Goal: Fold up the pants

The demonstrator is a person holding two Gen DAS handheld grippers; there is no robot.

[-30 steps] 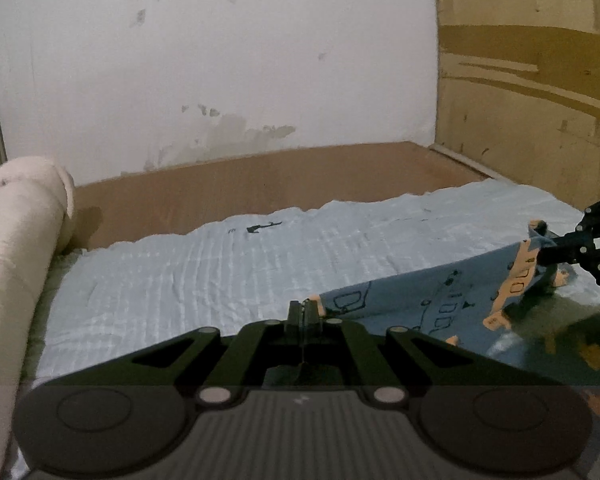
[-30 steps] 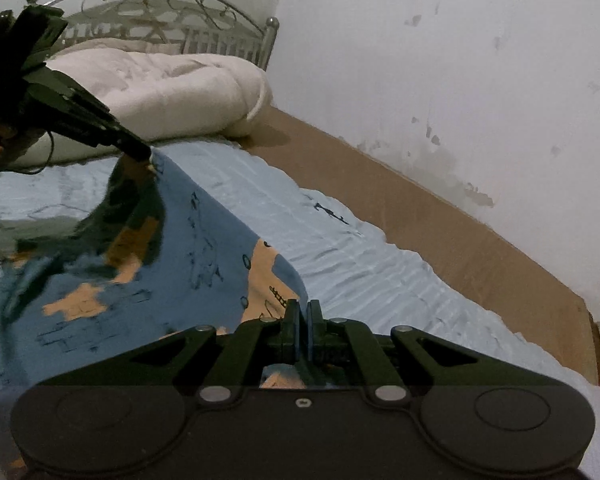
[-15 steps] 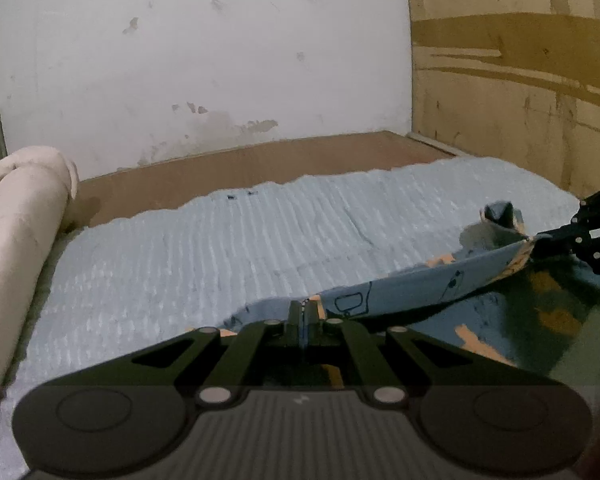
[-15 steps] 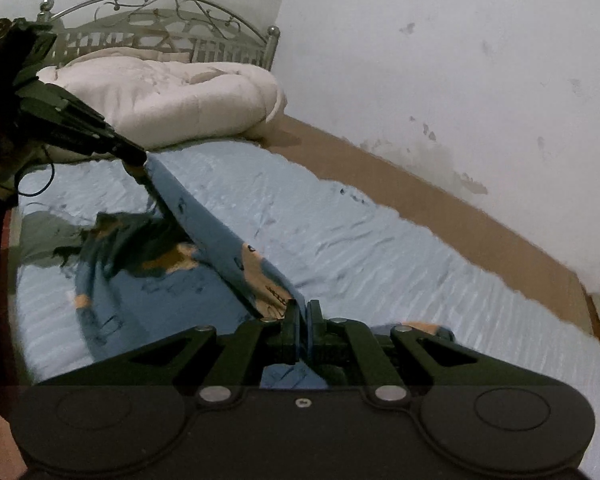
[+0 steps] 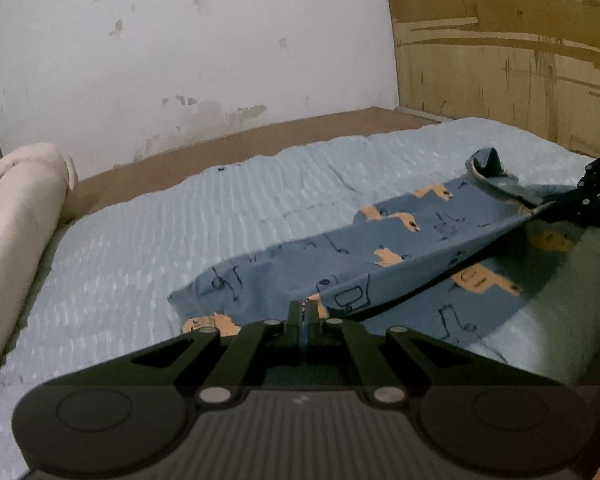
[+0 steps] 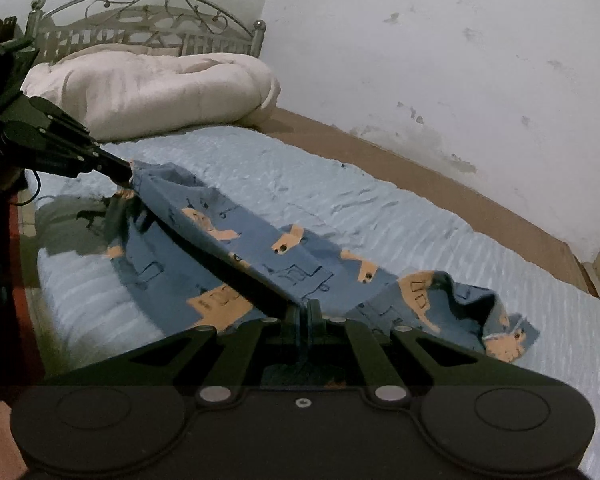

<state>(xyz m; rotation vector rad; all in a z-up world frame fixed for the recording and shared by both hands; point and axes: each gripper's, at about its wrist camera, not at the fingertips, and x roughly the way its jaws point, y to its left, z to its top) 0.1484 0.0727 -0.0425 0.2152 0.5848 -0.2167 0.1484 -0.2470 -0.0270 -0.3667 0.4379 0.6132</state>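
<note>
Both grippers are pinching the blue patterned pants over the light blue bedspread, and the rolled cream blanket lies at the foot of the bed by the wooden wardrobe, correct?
Not quite. The cream blanket lies at the metal headboard, not by the wardrobe; the right wrist view shows it. Left gripper and right gripper do pinch the pants.

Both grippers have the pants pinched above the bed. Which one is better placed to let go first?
Probably left gripper: its end of the pants already lies flatter on the bedsheet; the right gripper sits by a bunched, raised end.

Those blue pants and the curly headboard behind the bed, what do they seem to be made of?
The pants look like thin, soft matte printed fabric, perhaps cotton: they sag and crease. The headboard looks like metal, silvery: thin scrolled bars, shiny ball knobs.
</note>
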